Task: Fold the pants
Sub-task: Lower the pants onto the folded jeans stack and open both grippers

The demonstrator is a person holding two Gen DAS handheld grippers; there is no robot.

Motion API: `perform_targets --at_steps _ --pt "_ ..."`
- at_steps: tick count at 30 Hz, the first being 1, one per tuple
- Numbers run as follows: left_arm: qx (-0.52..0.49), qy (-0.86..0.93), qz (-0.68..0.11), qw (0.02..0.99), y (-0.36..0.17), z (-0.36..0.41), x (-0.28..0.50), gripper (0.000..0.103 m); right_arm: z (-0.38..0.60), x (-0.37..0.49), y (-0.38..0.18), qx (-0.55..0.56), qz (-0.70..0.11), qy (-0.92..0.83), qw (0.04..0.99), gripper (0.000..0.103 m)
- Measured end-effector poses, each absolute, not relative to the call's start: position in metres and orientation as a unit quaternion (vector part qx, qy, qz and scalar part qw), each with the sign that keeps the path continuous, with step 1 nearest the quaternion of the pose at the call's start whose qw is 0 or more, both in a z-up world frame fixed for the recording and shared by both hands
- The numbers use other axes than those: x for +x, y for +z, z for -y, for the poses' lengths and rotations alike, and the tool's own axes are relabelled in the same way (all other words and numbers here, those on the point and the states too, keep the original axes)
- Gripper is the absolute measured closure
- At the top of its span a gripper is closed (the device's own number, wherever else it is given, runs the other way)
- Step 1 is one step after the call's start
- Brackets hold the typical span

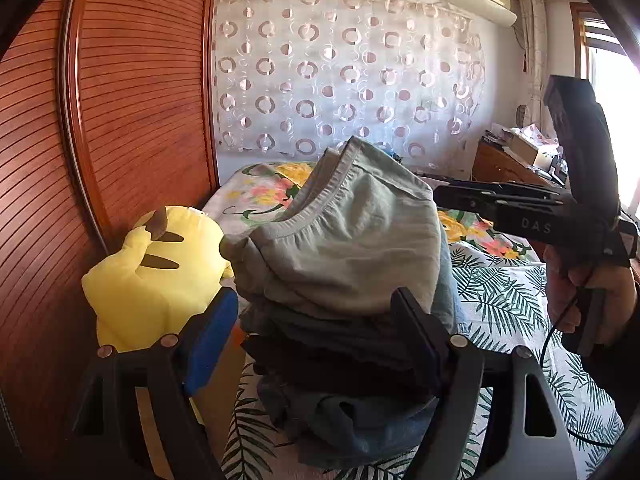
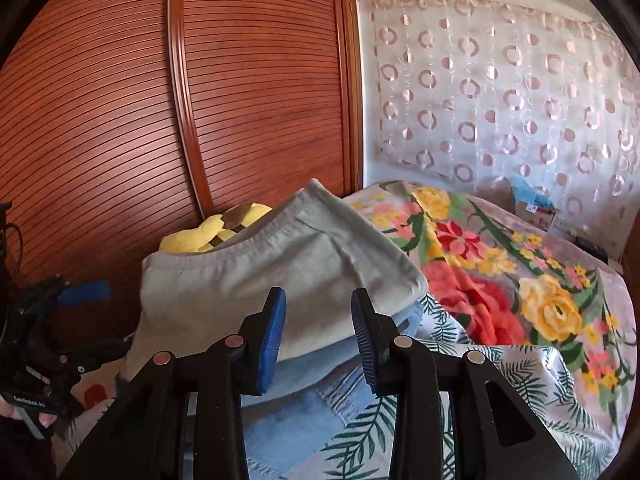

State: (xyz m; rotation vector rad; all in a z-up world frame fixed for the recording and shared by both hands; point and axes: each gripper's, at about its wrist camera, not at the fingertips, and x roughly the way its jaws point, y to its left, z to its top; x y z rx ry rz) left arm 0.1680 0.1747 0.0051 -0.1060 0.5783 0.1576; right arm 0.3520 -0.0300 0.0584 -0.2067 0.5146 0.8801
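Folded grey-green pants (image 1: pixel 352 240) lie on top of a stack of folded clothes (image 1: pixel 344 360) on the bed; they also show in the right wrist view (image 2: pixel 280 272). My left gripper (image 1: pixel 316 320) is open, its fingers on either side of the stack. My right gripper (image 2: pixel 319 340) is open just in front of the pants, above a light-blue denim garment (image 2: pixel 296 412). The right gripper also shows at the right of the left wrist view (image 1: pixel 440 194), level with the top of the stack.
A yellow plush toy (image 1: pixel 156 276) lies left of the stack against the wooden wardrobe door (image 1: pixel 140 100). A floral blanket (image 2: pixel 500 280) and a leaf-print sheet (image 1: pixel 508 300) cover the bed. A cluttered dresser (image 1: pixel 516 160) stands at the far right.
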Motion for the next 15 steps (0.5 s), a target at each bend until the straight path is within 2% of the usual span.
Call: perform_targets --at_steps 4,6,8,15 --pt "-0.045 0.085 -0.280 0.955 0.012 -0.173 0.161 0.016 0.039 0.338 0.061 -0.097 -0.242 0.424 0.867 0.068" --pt "-0.040 0.095 -0.270 0.957 0.016 -0.172 0.156 0.006 0.045 0.333 0.061 -0.096 -0.241 0.424 0.868 0.068" --pt "-0.042 0.099 -0.256 0.961 0.021 -0.171 0.149 0.000 0.047 0.331 0.061 -0.094 -0.241 0.423 0.868 0.068" --pt "-0.036 0.103 -0.256 0.960 0.026 -0.168 0.143 0.000 0.055 0.318 0.062 -0.090 -0.243 0.421 0.869 0.068"
